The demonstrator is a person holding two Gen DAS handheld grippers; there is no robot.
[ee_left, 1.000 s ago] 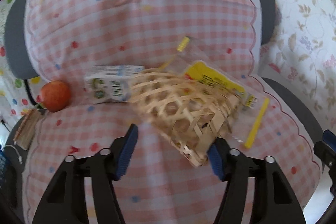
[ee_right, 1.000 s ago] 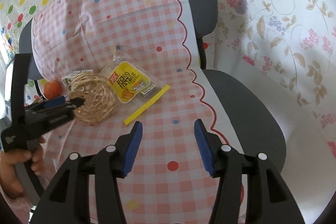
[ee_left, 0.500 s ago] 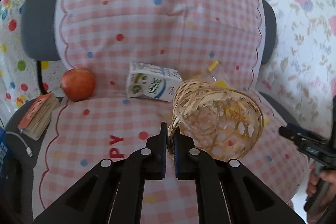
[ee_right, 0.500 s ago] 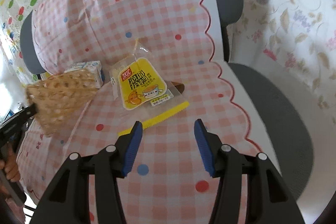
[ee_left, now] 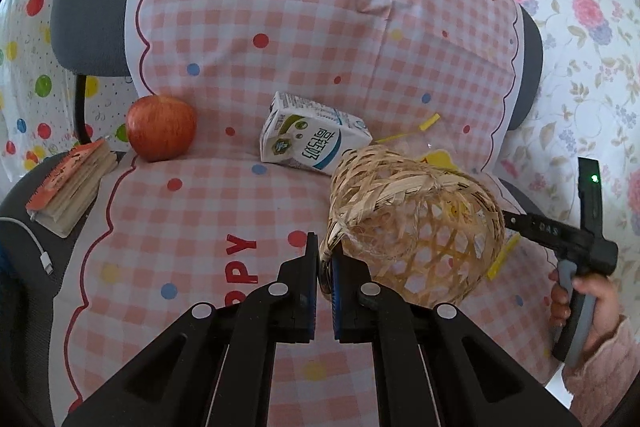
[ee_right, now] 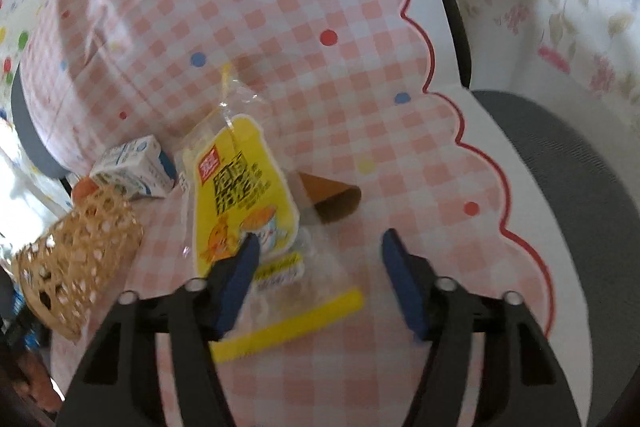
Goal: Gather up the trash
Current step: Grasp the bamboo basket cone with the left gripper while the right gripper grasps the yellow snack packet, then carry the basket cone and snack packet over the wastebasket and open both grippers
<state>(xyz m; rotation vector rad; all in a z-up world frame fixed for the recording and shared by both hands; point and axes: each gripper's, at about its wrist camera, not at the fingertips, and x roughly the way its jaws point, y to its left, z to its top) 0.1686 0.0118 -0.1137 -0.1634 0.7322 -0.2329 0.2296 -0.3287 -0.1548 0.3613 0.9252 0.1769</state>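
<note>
Grey chair (ee_left: 92, 23) filling both views, draped in a pink checked cloth (ee_left: 288, 27) with coloured dots and a red scalloped edge

Woven basket (ee_left: 416, 227) at lower right of centre in the left wrist view, tipped on its side, mouth toward the camera; same basket at lower left of the right wrist view (ee_right: 76, 259)

Left gripper (ee_left: 325, 259) at bottom centre, jaws nearly together and clamped on the basket's rim

Right gripper (ee_right: 320, 259) at the bottom of its own view, jaws about half apart with nothing pinched between them, poised over the wrapper's lower edge; seen too at the right edge of the left wrist view (ee_left: 560, 235), held by a hand (ee_left: 588, 307) in a pink sleeve

Yellow snack wrapper (ee_right: 244, 195) lying flat on the seat, centre of the right wrist view, just beside the basket, a yellow strip (ee_right: 288, 323) below it

White milk carton (ee_left: 312, 143) on its side above the basket, touching the backrest fold

Red apple (ee_left: 160, 127) at centre left, well apart from the carton

Small book (ee_left: 68, 187) at the left edge, beside the apple

Brown item (ee_right: 332, 197) just right of the wrapper, perhaps a paper cone, too blurred to say

White cable (ee_left: 36, 247) at lower left
</note>
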